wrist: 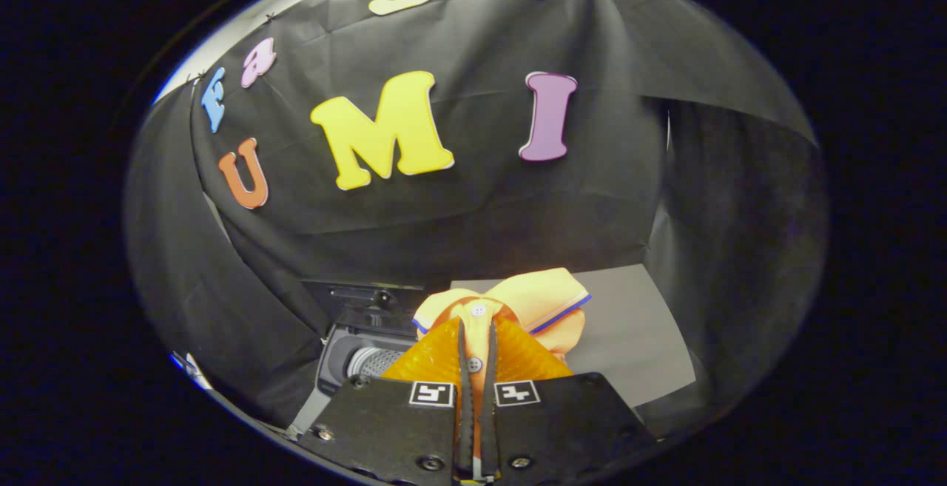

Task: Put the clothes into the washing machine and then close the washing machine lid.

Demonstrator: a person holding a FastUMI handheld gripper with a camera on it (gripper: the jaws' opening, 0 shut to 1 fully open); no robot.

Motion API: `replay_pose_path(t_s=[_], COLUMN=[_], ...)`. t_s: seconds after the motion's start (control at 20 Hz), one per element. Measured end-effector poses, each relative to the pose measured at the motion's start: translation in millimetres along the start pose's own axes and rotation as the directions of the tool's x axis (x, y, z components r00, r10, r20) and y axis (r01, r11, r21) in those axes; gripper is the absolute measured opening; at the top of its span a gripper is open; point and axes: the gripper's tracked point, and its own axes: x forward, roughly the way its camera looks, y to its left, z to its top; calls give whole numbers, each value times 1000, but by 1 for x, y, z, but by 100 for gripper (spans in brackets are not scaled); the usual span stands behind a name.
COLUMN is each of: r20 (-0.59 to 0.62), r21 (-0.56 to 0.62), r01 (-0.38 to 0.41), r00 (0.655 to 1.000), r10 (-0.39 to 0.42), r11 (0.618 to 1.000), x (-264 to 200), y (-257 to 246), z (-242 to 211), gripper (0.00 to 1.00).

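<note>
My gripper (477, 353) at the bottom centre has its fingers nearly together, pinching the orange shirt (510, 312) along its button placket. The shirt bunches up just ahead, collar pointing up and away toward the booth wall. Lower left of it sits the washing machine (362, 356), drum open. A grey table (636, 338) lies right.
</note>
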Motion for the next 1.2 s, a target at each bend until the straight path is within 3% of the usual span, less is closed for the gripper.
replay_pose_path(t_s=[0.7, 1.2], r20=[88, 29], r21=[-29, -31], r01=[-110, -214], r00=[990, 976], r10=[113, 214], r11=[993, 976], x=[-72, -43], y=[164, 245], z=[-4, -31], gripper=[7, 7])
